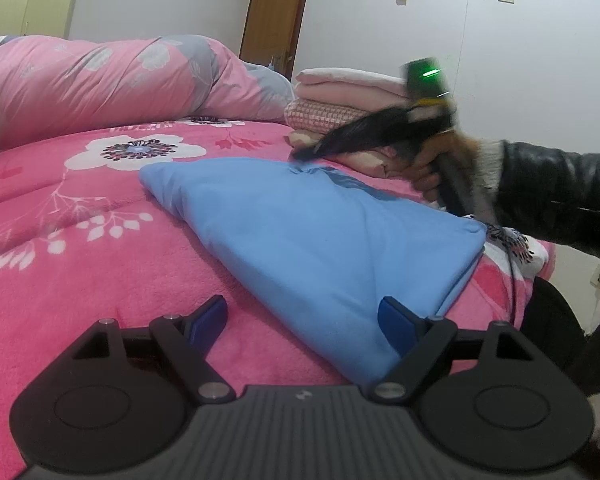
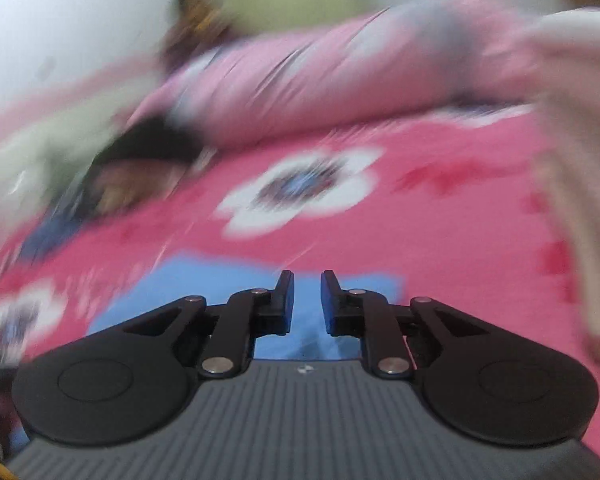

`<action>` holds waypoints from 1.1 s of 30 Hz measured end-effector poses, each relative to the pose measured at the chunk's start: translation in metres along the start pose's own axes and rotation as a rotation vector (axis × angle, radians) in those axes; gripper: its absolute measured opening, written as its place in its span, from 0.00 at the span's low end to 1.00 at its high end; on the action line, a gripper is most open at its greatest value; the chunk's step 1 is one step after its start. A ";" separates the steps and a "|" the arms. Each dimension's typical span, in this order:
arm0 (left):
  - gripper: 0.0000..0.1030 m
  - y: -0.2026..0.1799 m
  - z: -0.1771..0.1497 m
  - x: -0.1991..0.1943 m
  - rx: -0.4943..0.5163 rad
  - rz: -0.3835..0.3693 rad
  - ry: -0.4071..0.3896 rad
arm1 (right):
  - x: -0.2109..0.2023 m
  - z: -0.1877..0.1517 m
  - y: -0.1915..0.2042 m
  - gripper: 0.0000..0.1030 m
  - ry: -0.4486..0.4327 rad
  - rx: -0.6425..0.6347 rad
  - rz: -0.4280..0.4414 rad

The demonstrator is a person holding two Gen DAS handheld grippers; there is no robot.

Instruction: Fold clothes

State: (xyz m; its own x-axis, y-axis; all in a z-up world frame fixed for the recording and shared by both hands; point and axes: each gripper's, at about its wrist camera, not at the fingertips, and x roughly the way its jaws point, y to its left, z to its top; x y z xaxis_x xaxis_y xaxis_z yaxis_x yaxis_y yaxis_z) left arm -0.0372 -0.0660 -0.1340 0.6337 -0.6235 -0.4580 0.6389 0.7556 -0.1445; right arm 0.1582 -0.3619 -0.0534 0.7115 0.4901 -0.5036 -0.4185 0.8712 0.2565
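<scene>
While the left wrist camera is looking across a bed, the left gripper (image 1: 302,322) is hovering with its fingers spread wide, gripping nothing. Its right finger is lying just over the near edge of a folded blue garment (image 1: 320,232), which is resting on the pink floral blanket (image 1: 80,232). Beyond it, a hand (image 1: 424,172) is gripping the right gripper (image 1: 300,158), blurred, at the garment's far edge. Folded pink clothes (image 1: 340,96) are sitting stacked behind.

In the blurred right wrist view, the right gripper (image 2: 307,300) is showing a narrow gap between its fingers, gripping nothing, above the blue garment (image 2: 188,280).
</scene>
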 end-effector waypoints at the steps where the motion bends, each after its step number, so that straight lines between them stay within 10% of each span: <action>1: 0.81 0.000 0.000 0.000 0.000 0.000 -0.001 | 0.015 -0.001 -0.004 0.10 0.048 -0.006 -0.047; 6: 0.81 0.001 0.000 0.000 0.004 -0.001 -0.001 | 0.007 0.011 -0.051 0.06 -0.071 0.228 -0.265; 14: 0.81 0.000 0.003 0.000 -0.019 0.001 0.012 | -0.071 -0.025 0.037 0.04 -0.017 -0.080 0.026; 18: 0.81 0.005 0.012 -0.002 -0.096 -0.019 0.041 | -0.101 -0.072 0.025 0.11 0.044 -0.017 -0.157; 22: 0.81 0.013 0.021 -0.013 -0.170 -0.013 0.029 | -0.153 -0.082 0.018 0.11 -0.076 0.091 -0.304; 28: 0.81 0.016 0.025 -0.011 -0.241 0.061 0.083 | -0.140 -0.088 0.073 0.10 -0.100 -0.050 -0.062; 33: 0.81 0.002 0.020 -0.009 -0.134 0.116 0.096 | -0.175 -0.134 0.054 0.10 -0.026 0.071 -0.159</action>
State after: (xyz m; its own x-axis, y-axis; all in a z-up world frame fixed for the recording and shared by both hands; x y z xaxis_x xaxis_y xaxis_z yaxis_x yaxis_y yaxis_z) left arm -0.0329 -0.0629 -0.1123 0.6510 -0.5134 -0.5591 0.4962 0.8452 -0.1984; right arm -0.0644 -0.4042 -0.0625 0.7804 0.3461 -0.5208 -0.2598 0.9370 0.2334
